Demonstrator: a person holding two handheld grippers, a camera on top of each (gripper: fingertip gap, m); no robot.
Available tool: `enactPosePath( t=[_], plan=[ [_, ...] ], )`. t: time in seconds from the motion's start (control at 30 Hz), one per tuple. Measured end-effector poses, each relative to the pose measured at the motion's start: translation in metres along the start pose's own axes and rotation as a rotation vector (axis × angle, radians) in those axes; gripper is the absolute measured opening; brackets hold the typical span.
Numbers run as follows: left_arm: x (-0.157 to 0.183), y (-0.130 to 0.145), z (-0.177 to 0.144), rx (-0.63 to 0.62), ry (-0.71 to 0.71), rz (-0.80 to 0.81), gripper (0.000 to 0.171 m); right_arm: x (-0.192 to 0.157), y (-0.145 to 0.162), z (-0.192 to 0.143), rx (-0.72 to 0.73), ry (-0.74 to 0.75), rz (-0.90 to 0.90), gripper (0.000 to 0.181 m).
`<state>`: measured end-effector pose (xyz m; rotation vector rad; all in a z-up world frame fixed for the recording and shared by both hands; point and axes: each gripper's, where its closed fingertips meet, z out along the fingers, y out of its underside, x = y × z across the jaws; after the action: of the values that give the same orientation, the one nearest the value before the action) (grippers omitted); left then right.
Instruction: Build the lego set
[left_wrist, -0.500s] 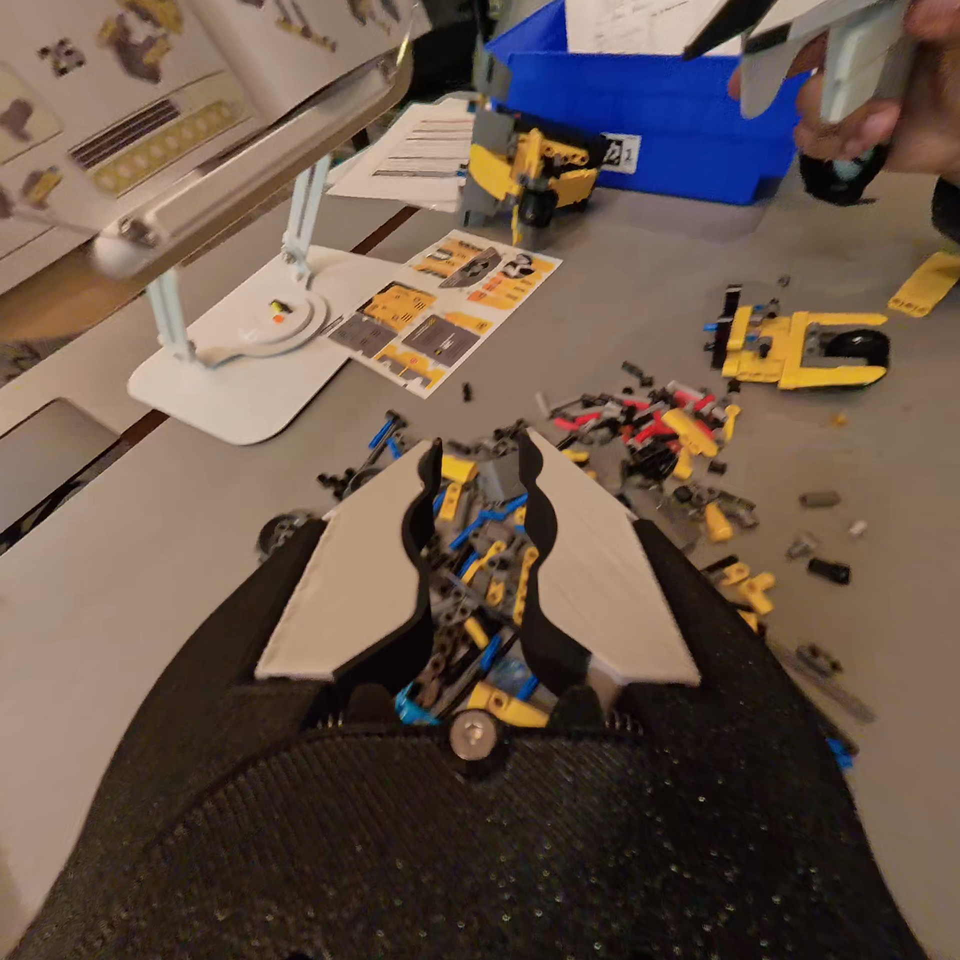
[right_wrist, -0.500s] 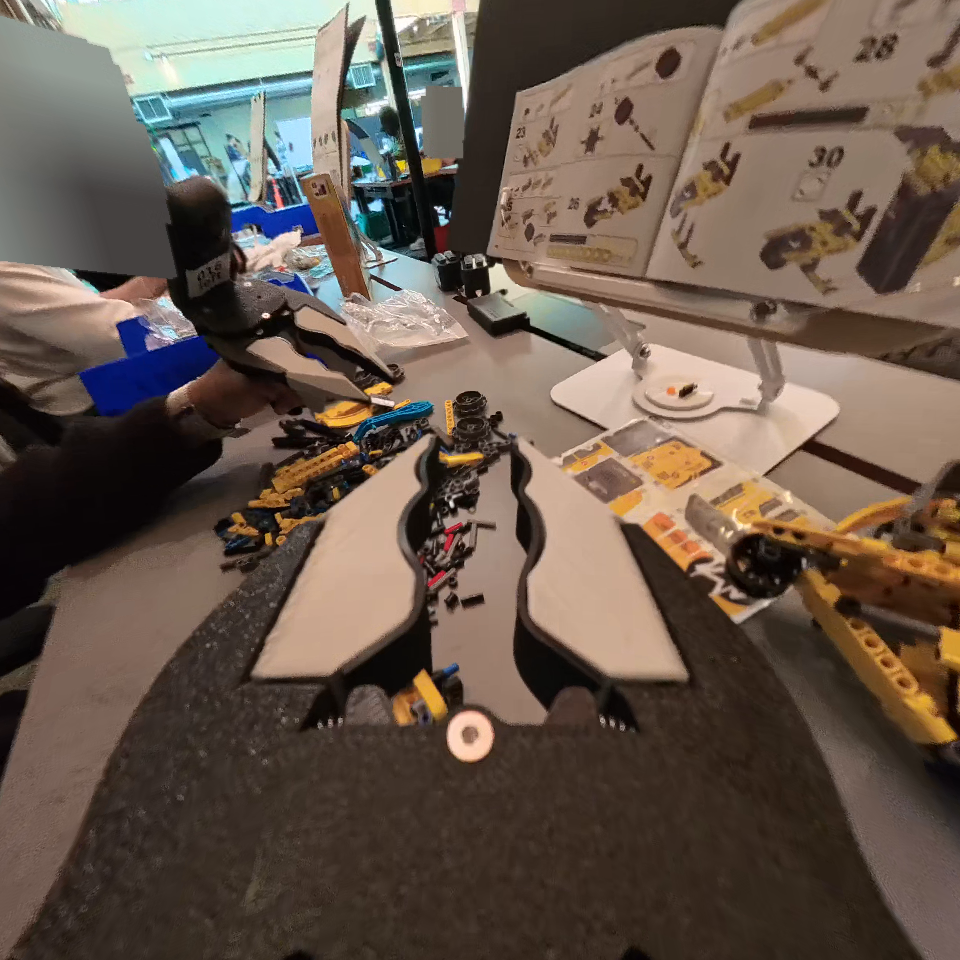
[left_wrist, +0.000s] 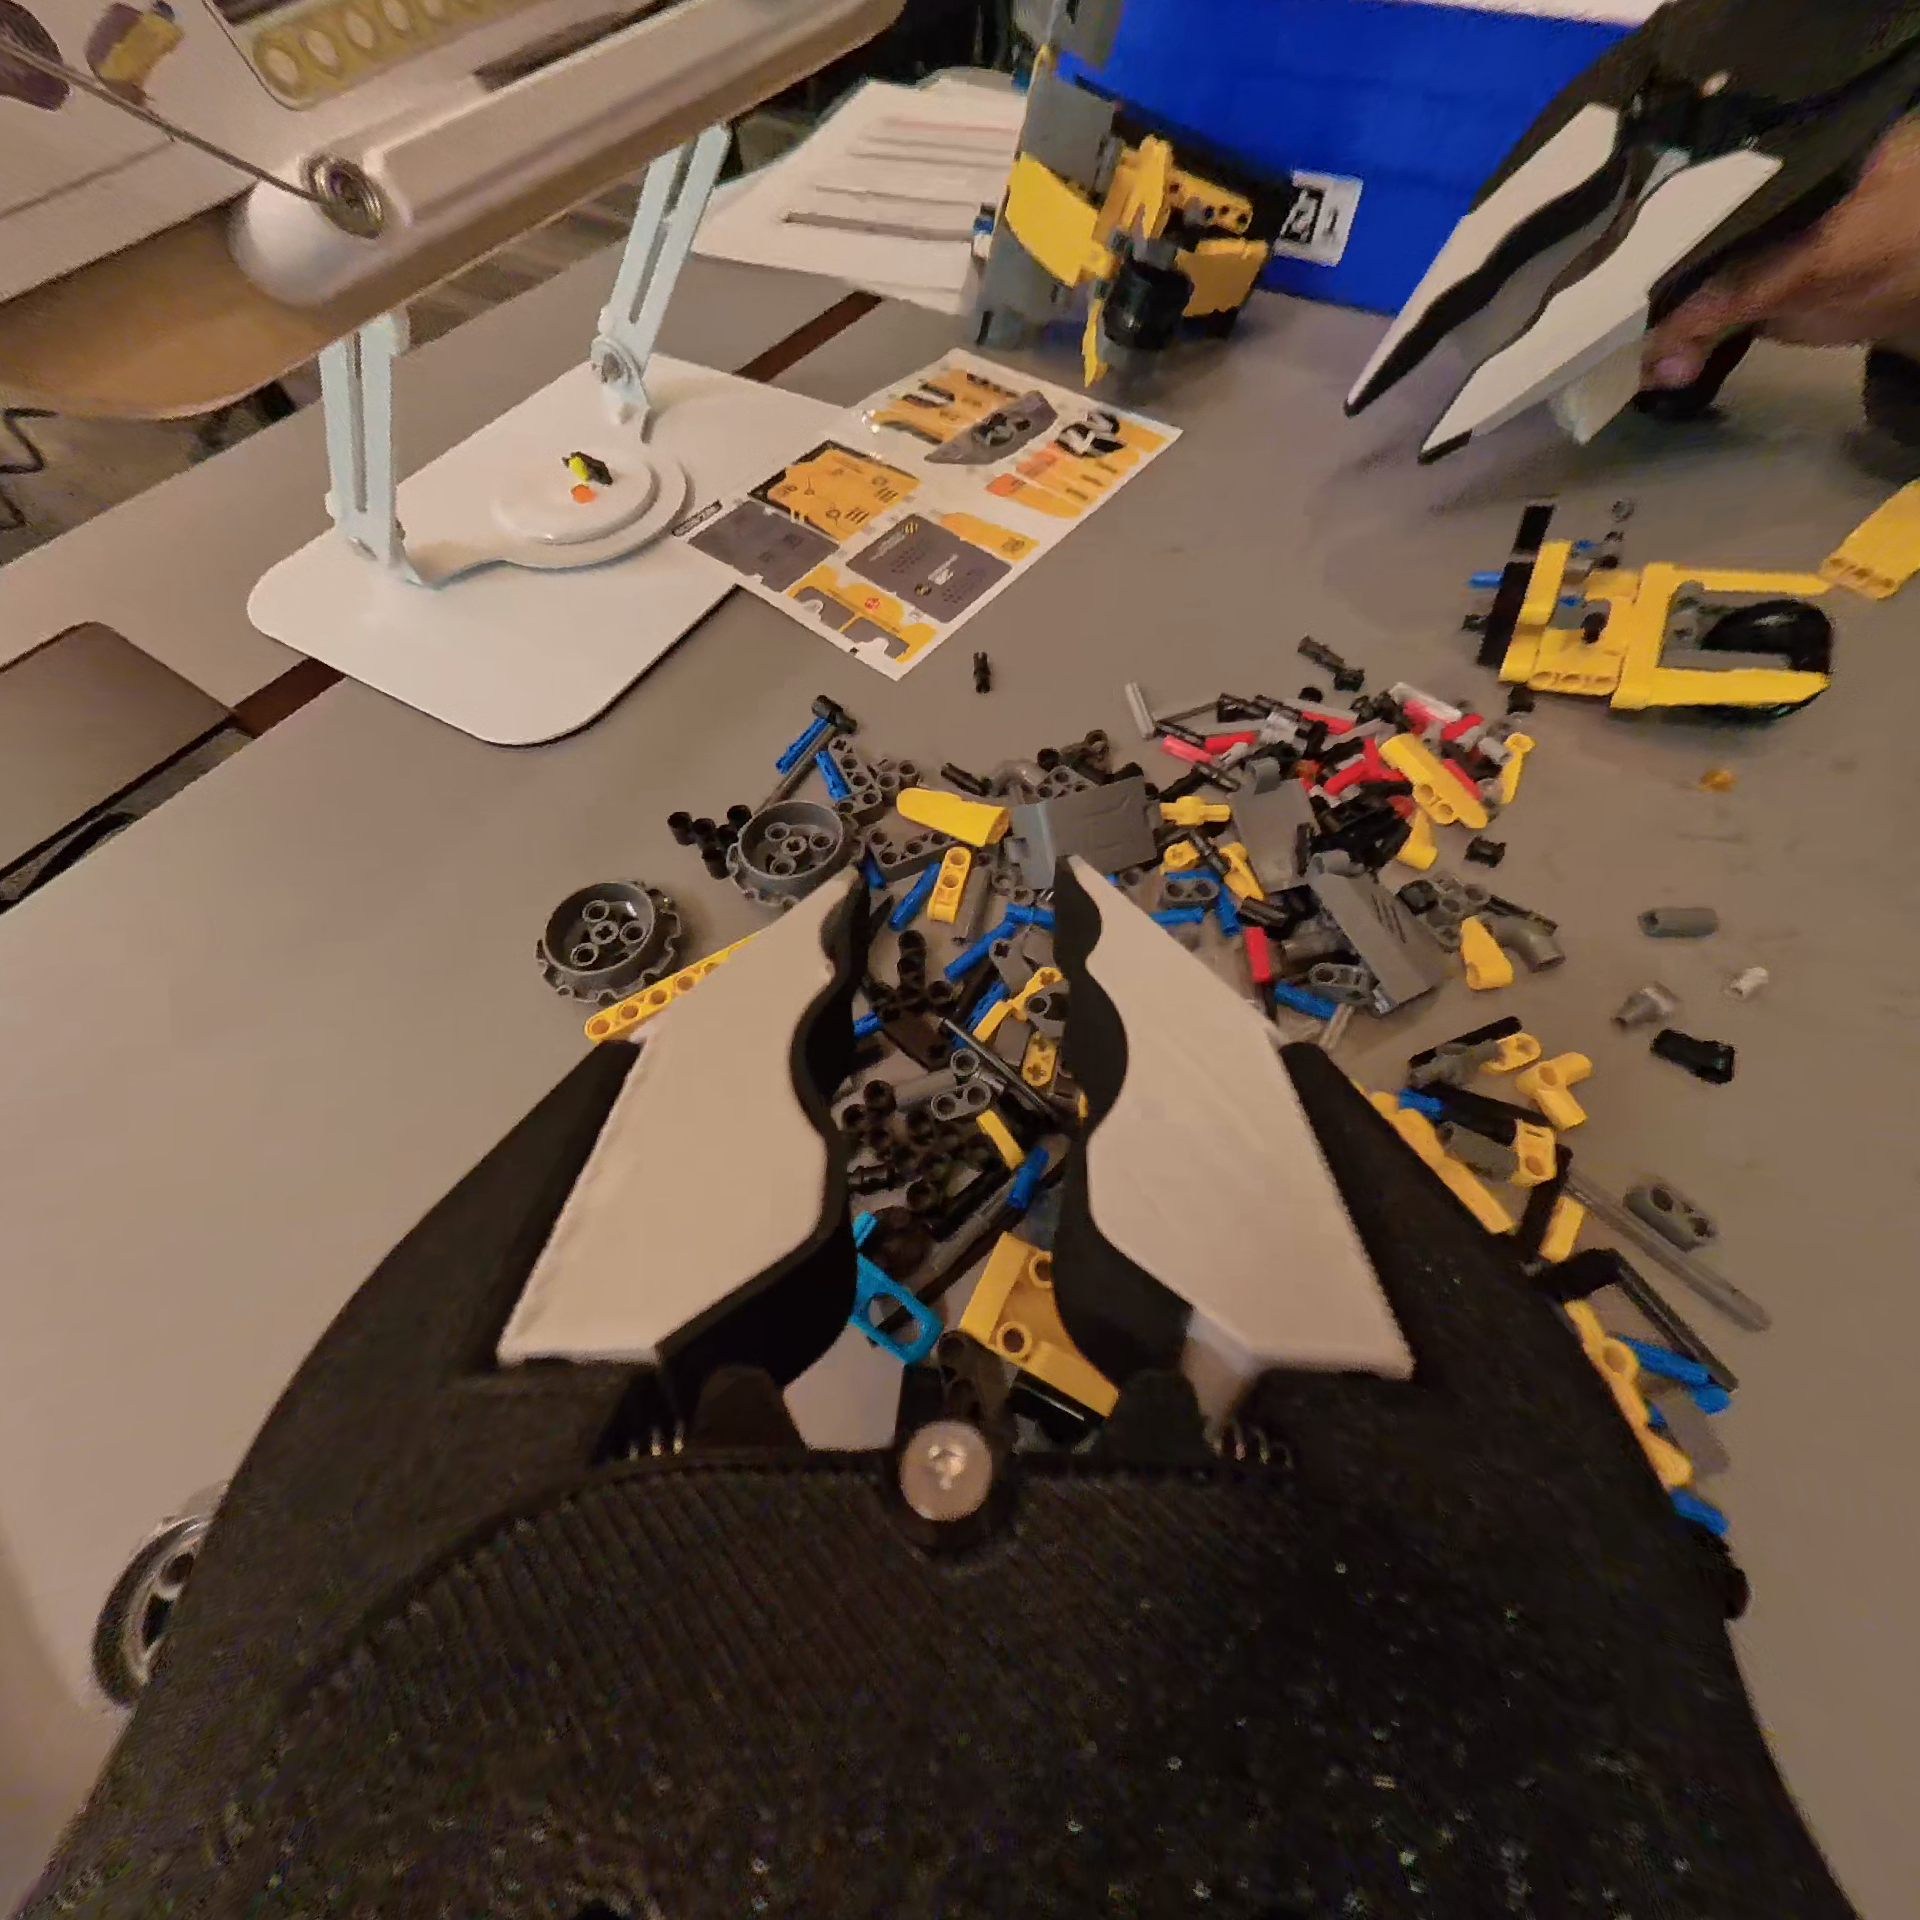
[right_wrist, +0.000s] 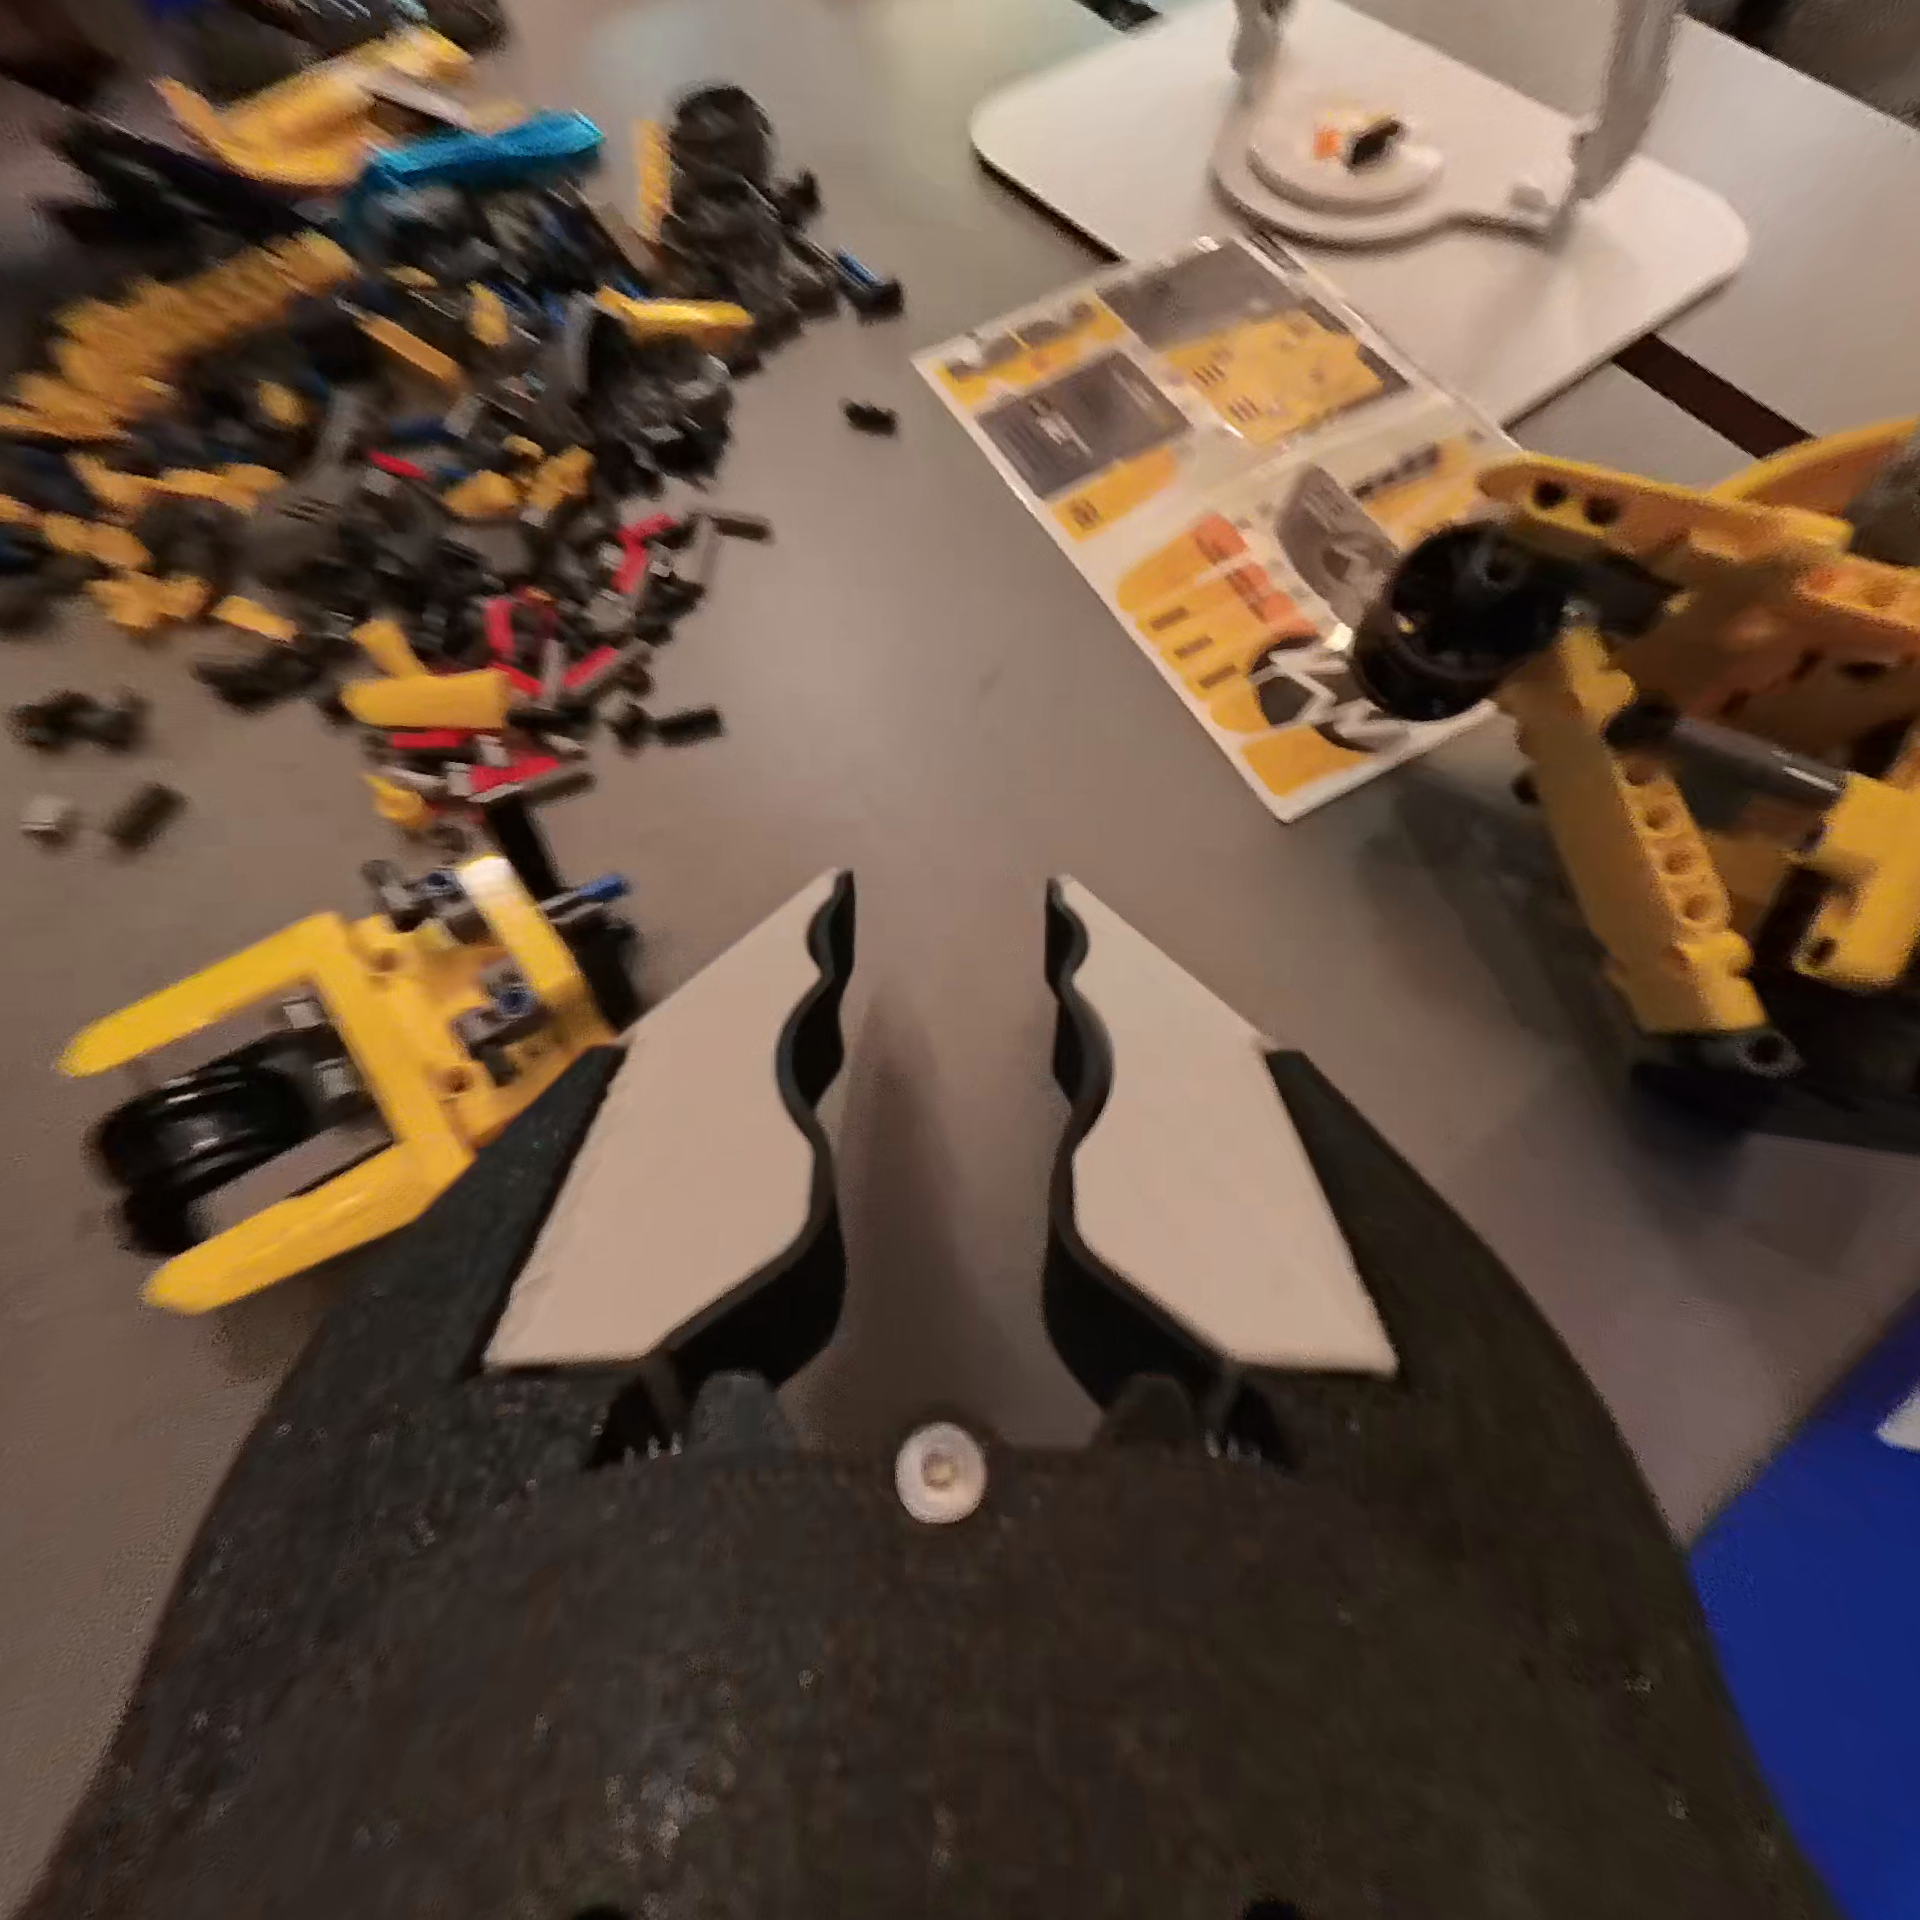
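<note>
Yellow, black, blue and red building-set pieces (left_wrist: 1195, 935) lie in a loose heap on the grey table (left_wrist: 312, 1039), and the left gripper (left_wrist: 961, 894) hangs just above the heap's near side with its jaws parted and nothing between them; small black connectors and blue pins show through the gap. Two grey toothed wheel hubs (left_wrist: 608, 935) sit at the heap's left edge. The right gripper (right_wrist: 951, 894) is likewise spread and empty, poised over bare table between a small yellow forked sub-assembly with a black wheel (right_wrist: 343, 1070) on its left and the larger yellow partly built model (right_wrist: 1683, 748) on its right; this view is blurred. In the left wrist view that same right gripper (left_wrist: 1444, 416) shows farther off, held by a hand (left_wrist: 1787, 270) near a blue bin (left_wrist: 1351, 135).

A sticker sheet (left_wrist: 935, 509) lies flat beside the white stand (left_wrist: 499, 603) that props up an open instruction booklet (left_wrist: 208, 62). Judging by the layout, the build looks only part done: two sub-assemblies exist and stand apart, while most pieces remain loose and unsorted.
</note>
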<state>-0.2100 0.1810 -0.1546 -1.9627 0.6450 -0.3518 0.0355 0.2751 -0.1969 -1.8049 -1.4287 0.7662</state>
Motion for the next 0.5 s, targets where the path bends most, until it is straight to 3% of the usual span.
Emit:
enactPosePath(
  t=[0.1,0.5],
  plan=[
    [-0.004,0.004,0.003,-0.015,-0.029,0.000,0.032,0.017,0.013,0.007,-0.060,0.107,0.003,0.039],
    [-0.007,0.013,0.008,-0.047,-0.026,-0.042,0.031,0.021,0.022,0.013,-0.126,0.110,0.039,0.048]
  ],
)
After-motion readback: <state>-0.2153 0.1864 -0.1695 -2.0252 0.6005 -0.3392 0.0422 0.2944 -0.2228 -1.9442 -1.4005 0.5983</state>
